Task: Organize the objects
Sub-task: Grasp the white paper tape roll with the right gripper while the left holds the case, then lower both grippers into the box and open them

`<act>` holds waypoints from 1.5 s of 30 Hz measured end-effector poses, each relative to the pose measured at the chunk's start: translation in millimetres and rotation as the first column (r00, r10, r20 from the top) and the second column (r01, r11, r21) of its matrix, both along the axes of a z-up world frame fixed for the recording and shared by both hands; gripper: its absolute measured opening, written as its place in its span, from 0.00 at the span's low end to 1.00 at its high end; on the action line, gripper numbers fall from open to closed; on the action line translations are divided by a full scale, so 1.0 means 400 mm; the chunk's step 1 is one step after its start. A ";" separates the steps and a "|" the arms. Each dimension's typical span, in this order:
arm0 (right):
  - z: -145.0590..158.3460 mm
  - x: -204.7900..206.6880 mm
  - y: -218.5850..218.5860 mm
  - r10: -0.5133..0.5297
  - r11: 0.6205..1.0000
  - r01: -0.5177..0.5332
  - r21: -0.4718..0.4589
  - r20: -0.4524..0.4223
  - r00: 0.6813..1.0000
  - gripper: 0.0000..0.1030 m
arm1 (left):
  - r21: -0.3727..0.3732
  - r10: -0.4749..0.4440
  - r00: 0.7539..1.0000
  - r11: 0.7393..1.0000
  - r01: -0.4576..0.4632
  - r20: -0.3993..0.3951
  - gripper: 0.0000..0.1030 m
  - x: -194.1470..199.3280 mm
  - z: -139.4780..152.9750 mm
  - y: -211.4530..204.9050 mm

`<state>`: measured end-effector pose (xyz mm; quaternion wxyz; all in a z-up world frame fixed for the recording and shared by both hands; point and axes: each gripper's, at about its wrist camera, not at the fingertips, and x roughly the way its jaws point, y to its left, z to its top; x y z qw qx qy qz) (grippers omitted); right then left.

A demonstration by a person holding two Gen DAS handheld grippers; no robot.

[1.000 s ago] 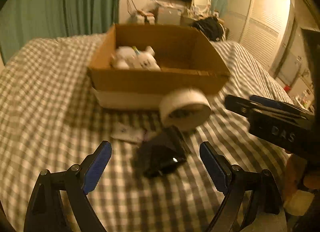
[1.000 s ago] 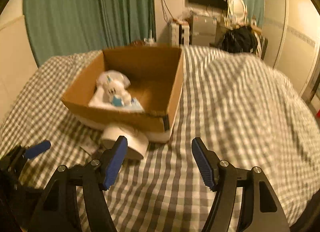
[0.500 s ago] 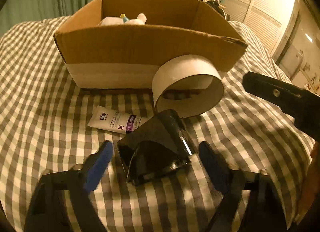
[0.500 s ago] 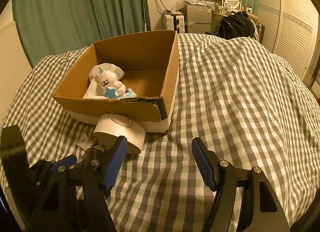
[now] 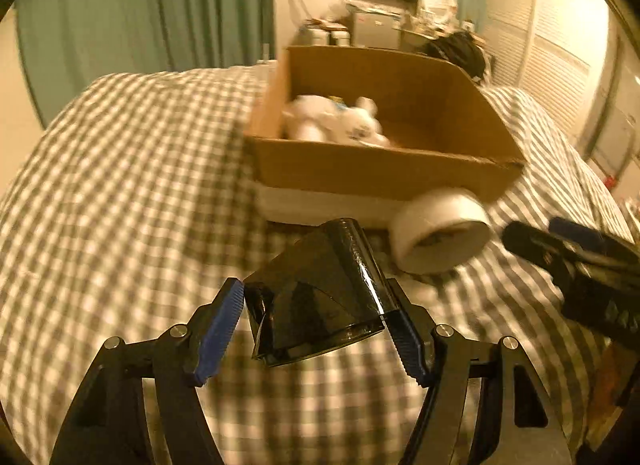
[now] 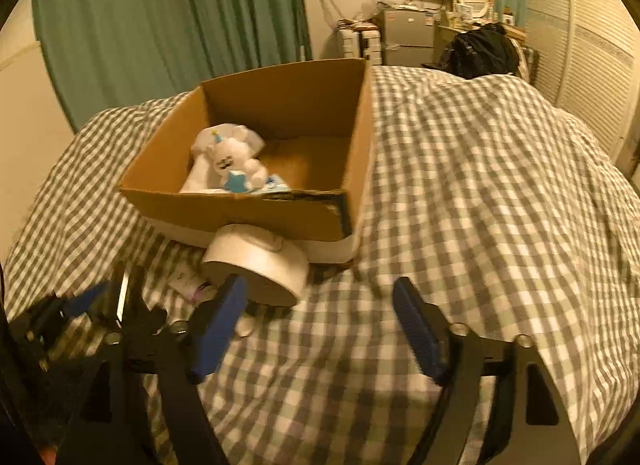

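Observation:
My left gripper [image 5: 316, 305] has its blue pads against both sides of a glossy black plastic piece [image 5: 320, 289], held just above the checked bedcover; its jaws are still closing. Beyond it an open cardboard box [image 5: 360, 169] holds a white plush toy [image 5: 344, 125]. A wide white tape roll [image 5: 440, 233] leans on the box's front wall. In the right wrist view my right gripper [image 6: 318, 297] hovers over bare bedcover, jaws opening with nothing between them. The tape roll [image 6: 256, 265] lies just past its left finger. The box [image 6: 248, 209] and plush toy [image 6: 232, 161] are behind.
A small white tube [image 6: 186, 279] lies on the checked bedcover [image 6: 480, 185] left of the tape roll. The left gripper [image 6: 92, 297] shows at the lower left. Green curtains, a wall screen, drawers and a dark bag stand past the bed.
My left gripper closed onto the black piece and raised it off the bedcover, pulling back from the box. The tube has left its view. My right gripper's jaws have spread wider.

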<state>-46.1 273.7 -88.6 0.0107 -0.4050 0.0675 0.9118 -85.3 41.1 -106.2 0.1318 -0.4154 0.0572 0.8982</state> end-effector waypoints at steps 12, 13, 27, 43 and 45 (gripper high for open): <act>-0.033 -0.138 -0.123 0.046 0.998 -0.051 0.040 0.119 0.992 0.86 | 0.009 0.046 0.999 0.999 -0.046 0.025 0.59 -0.023 -0.021 -0.081; -0.044 -0.151 -0.127 0.037 0.998 -0.044 0.053 0.130 0.991 0.86 | 0.003 0.041 0.999 0.999 -0.041 0.026 0.57 -0.024 -0.023 -0.077; -0.105 -0.159 -0.120 0.032 0.999 -0.037 0.032 0.151 0.988 0.79 | 0.044 0.005 0.983 0.999 -0.013 0.184 0.72 -0.043 -0.112 -0.058; -0.051 -0.081 -0.122 0.069 0.998 -0.070 0.006 0.085 0.994 0.79 | -0.004 0.011 0.981 1.000 -0.010 0.192 0.59 -0.003 -0.124 -0.023; -0.035 -0.057 -0.122 0.079 0.997 -0.080 0.014 0.070 0.994 0.79 | 0.007 0.005 0.984 1.000 -0.006 0.180 0.59 0.014 -0.105 -0.030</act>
